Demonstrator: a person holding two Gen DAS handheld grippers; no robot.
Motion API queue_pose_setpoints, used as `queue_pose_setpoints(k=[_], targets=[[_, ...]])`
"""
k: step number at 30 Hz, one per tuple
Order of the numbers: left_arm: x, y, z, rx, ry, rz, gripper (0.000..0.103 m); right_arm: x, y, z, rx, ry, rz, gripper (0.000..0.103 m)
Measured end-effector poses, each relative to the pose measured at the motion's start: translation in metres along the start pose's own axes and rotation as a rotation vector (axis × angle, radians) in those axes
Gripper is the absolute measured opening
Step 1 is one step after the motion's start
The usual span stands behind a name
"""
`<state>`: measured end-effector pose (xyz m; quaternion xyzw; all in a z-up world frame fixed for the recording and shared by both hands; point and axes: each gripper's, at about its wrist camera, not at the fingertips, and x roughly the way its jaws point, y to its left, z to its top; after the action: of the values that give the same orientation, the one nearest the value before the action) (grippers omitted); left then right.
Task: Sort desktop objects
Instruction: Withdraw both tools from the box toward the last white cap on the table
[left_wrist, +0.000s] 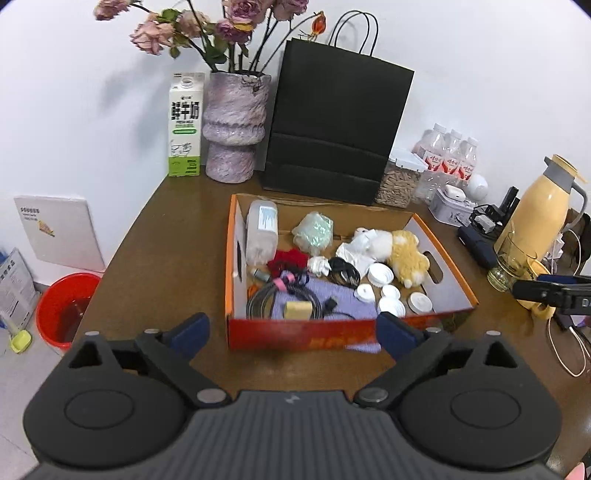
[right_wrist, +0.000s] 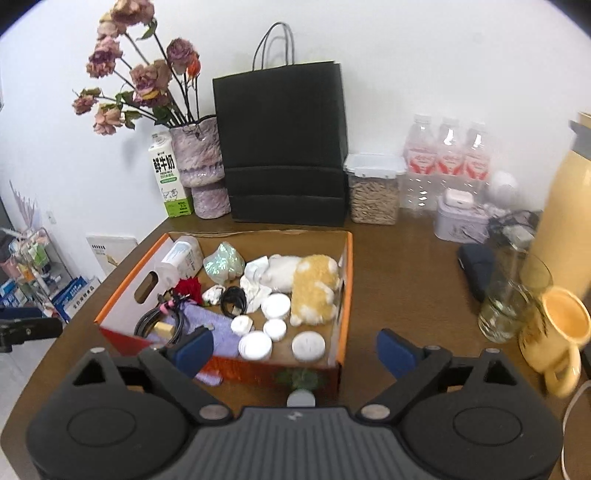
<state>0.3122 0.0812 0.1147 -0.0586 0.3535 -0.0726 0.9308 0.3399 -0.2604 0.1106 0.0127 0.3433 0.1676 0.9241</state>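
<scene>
An orange cardboard box (left_wrist: 258, 336) (right_wrist: 344, 288) stands on the brown table (left_wrist: 166, 240). It holds a yellow-and-white plush toy (left_wrist: 406, 254) (right_wrist: 314, 288), several white lids (left_wrist: 391, 299) (right_wrist: 277, 306), a coiled black cable (left_wrist: 273, 299), a clear bottle (left_wrist: 262, 229) and a purple cloth (left_wrist: 332, 302) (right_wrist: 218, 332) that drapes over the front wall. My left gripper (left_wrist: 293, 330) hangs open in front of the box's front wall, nothing between its fingers. My right gripper (right_wrist: 295, 349) is open and empty too, over the box's near right corner.
Along the wall stand a milk carton (left_wrist: 184, 125), a flower vase (left_wrist: 232, 122), a black paper bag (left_wrist: 332, 129), a seed jar (right_wrist: 373, 188) and water bottles (right_wrist: 447, 155). At the right are a glass (right_wrist: 506, 310), a yellow mug (right_wrist: 557, 332) and a thermos (left_wrist: 543, 206). A red bucket (left_wrist: 62, 310) sits on the floor.
</scene>
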Motion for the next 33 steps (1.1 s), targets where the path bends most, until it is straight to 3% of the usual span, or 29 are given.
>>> queue_pose_setpoints(k=[9,13,18,20,25,28,33], targets=[[-0.057,-0.021,-0.074,0.030,-0.132,-0.010,0.103,-0.066,0.022,-0.085,-0.037,-0.070,0.058,0.095],[-0.064,-0.025,-0.108,0.001,-0.080,0.008,0.103,-0.085,0.034,-0.117,-0.086,-0.059,0.070,0.097],[-0.084,-0.031,-0.151,0.088,-0.088,0.040,0.103,-0.108,0.042,-0.163,-0.150,-0.057,0.012,0.097],[-0.094,-0.032,-0.173,0.068,-0.103,0.084,0.103,-0.118,0.046,-0.185,-0.160,-0.074,0.032,0.097],[-0.104,-0.033,-0.234,-0.034,-0.113,0.108,0.103,-0.135,0.056,-0.242,-0.119,-0.148,0.126,0.097],[-0.099,-0.043,-0.247,0.012,-0.123,0.169,0.103,-0.128,0.072,-0.263,-0.212,-0.122,0.092,0.097],[-0.100,-0.052,-0.249,0.015,-0.115,0.117,0.103,-0.122,0.098,-0.278,-0.349,-0.109,0.064,0.097]])
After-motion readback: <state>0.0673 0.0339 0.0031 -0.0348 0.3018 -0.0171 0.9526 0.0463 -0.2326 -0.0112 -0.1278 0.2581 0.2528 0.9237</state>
